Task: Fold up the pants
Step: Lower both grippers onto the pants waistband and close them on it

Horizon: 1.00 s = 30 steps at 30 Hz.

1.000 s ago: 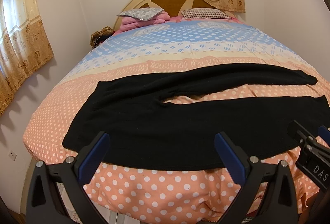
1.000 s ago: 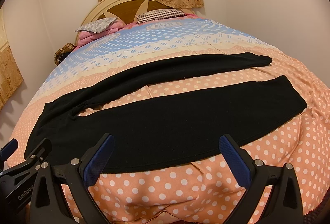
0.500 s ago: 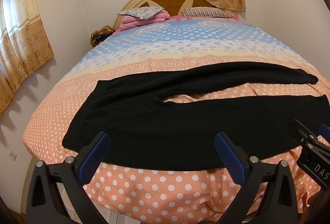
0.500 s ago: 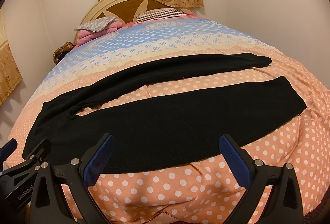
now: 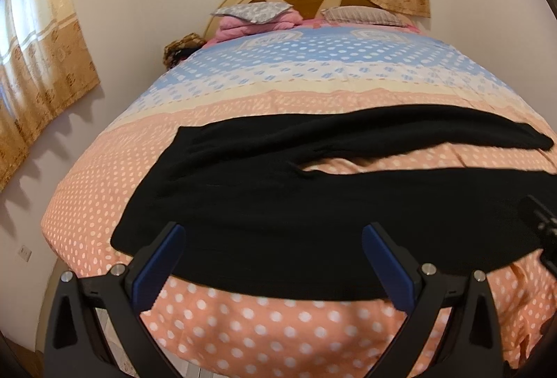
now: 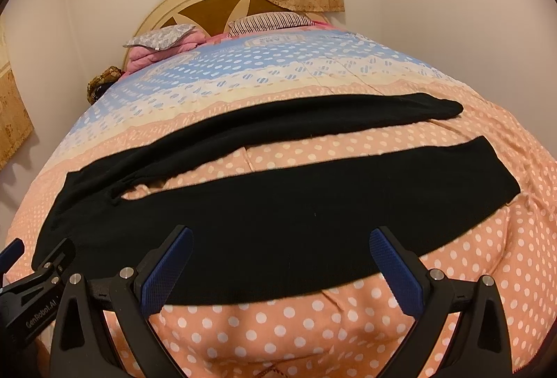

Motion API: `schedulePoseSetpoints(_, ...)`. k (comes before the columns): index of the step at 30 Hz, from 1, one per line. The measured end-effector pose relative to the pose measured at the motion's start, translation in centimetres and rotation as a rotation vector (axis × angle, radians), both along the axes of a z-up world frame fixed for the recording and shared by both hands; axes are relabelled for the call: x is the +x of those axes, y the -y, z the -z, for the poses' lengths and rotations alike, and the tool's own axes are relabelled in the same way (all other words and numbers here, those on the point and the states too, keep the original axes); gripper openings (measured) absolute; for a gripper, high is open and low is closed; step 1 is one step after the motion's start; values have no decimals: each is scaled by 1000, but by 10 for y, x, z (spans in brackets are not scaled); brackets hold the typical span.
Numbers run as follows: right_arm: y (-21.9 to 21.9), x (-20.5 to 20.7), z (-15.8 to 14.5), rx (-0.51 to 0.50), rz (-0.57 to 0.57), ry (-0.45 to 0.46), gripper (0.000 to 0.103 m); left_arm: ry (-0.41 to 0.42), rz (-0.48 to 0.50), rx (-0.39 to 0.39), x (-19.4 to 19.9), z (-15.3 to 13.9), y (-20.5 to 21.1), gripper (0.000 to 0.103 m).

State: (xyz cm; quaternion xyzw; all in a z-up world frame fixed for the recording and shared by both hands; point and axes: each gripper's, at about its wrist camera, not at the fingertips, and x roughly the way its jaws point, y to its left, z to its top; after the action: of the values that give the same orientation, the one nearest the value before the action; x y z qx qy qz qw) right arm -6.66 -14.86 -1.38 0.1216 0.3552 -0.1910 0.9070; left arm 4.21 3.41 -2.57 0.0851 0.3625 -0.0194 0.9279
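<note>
Black pants [image 5: 278, 203] lie spread flat across the near end of the bed, waist to the left and both legs running right with a gap between them. My left gripper [image 5: 275, 238] is open just above the near edge of the pants' seat part. My right gripper [image 6: 282, 238] is open over the near leg [image 6: 296, 210]. The far leg [image 6: 313, 120] ends at the right. Each gripper shows at the edge of the other's view, the right gripper [image 5: 543, 228] and the left gripper [image 6: 31, 270]. Nothing is held.
The bed's polka-dot quilt [image 5: 296, 325], peach near and blue farther back, drops off at the front edge. Pillows and a pink blanket [image 5: 257, 15] rest by the headboard [image 6: 209, 5]. A wall with curtains [image 5: 38, 64] is on the left.
Both grippers have moved slightly forward and lower toward the near edge of the pants. The pants have not moved.
</note>
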Motion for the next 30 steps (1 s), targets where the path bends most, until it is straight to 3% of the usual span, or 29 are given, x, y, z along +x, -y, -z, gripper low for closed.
schedulePoseSetpoints(17, -10, 83, 17, -12, -109, -72, 102, -88, -198, 24, 88, 20, -58, 103)
schedulePoseSetpoints(21, -16, 105, 17, -12, -161, -69, 102, -96, -203, 41, 105, 21, -65, 103)
schedulePoseSetpoints(26, -24, 131, 13, -1, -278, -47, 101, -115, -204, -12, 141, 14, -101, 103)
schedulePoseSetpoints(28, -25, 139, 10, -27, -313, -40, 96, -124, -209, -28, 163, 14, -116, 103)
schedulePoseSetpoints(30, -26, 150, 9, -39, -342, -44, 75, -154, -208, -26, 189, 19, -125, 103)
